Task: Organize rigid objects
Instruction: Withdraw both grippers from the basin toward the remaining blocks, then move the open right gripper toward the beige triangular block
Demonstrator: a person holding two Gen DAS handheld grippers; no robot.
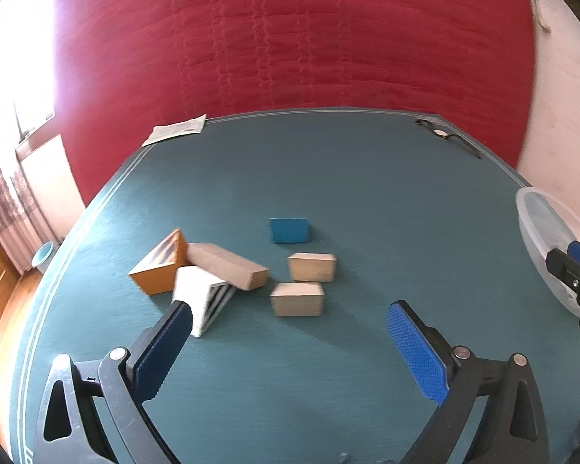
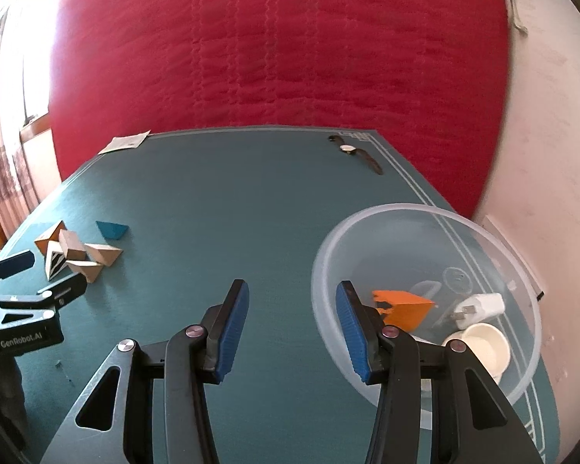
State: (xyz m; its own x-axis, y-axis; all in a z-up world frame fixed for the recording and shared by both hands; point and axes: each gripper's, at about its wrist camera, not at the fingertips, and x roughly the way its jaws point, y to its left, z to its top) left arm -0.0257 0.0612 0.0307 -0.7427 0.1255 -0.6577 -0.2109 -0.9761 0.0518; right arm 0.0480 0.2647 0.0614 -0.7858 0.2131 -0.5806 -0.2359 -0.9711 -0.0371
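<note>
Left wrist view: the left gripper hangs with its jaws spread wide and nothing between them, aimed down at a loose cluster of blocks on the green counter. That wide spread looks like a readiness to take one of the blocks, probably the nearest tan block, which lies flat with its long axis across the picture, left to right. A second tan block sits just behind it, lying the same way. A longer tan block leans over a white striped wedge, its long axis running from far left down to near right. The white striped wedge lies just beside the gripper's left pad. An orange wedge touches the pile on the left, and a blue block lies apart, farther back.

In the right wrist view the right gripper is released too, jaws parted and empty, beside a clear bowl at the counter's right edge. The bowl already holds an orange piece, a white plug and a white cup, so it seems to be the collection place. A wristwatch lies at the far edge.
</note>
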